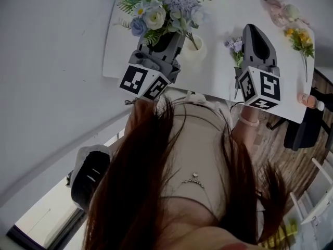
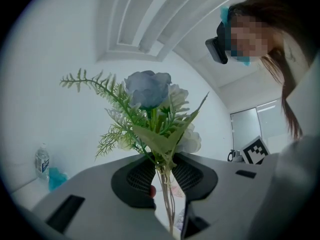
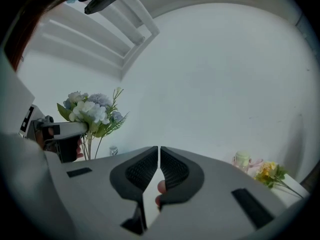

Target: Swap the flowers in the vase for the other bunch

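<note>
My left gripper (image 1: 169, 38) is shut on the stems of a blue and white bouquet (image 1: 161, 7), which it holds above the white table (image 1: 218, 72). In the left gripper view the thin stems (image 2: 165, 189) are pinched between the two pads, with the blue bloom (image 2: 147, 88) standing above them. A white vase (image 1: 195, 50) stands just right of that gripper, free of the bouquet. My right gripper (image 1: 253, 31) is shut with nothing in it, its jaws (image 3: 158, 156) meeting edge to edge. A yellow bunch (image 1: 301, 38) lies at the table's right end.
A small purple sprig (image 1: 235, 46) lies beside the right gripper. A pale jar (image 3: 242, 159) stands near the yellow flowers (image 3: 270, 173). A water bottle (image 2: 42, 160) stands at the table's far left. A small bottle (image 1: 311, 101) sits at the right table edge, above a dark chair (image 1: 304, 126).
</note>
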Demonstrator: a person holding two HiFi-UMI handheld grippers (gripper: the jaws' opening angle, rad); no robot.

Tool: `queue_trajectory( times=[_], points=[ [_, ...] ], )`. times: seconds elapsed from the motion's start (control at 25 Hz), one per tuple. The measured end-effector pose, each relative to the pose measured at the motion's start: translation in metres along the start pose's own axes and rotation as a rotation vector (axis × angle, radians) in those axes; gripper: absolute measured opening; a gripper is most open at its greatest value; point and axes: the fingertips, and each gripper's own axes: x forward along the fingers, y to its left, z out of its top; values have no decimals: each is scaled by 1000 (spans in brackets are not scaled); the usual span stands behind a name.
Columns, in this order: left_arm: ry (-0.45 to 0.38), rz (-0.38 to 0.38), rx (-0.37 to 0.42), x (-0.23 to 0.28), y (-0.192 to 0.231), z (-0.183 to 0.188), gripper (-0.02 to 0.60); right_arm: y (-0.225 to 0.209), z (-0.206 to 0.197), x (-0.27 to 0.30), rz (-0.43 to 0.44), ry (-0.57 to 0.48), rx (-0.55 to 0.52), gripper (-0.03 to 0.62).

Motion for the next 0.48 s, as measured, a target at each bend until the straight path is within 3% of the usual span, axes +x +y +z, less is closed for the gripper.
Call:
queue_trajectory(
  times=[0.48],
  points=[
    [-50,-93,-13,-3,9,35,100,15,0,5,-64,-13,34,34]
  ],
)
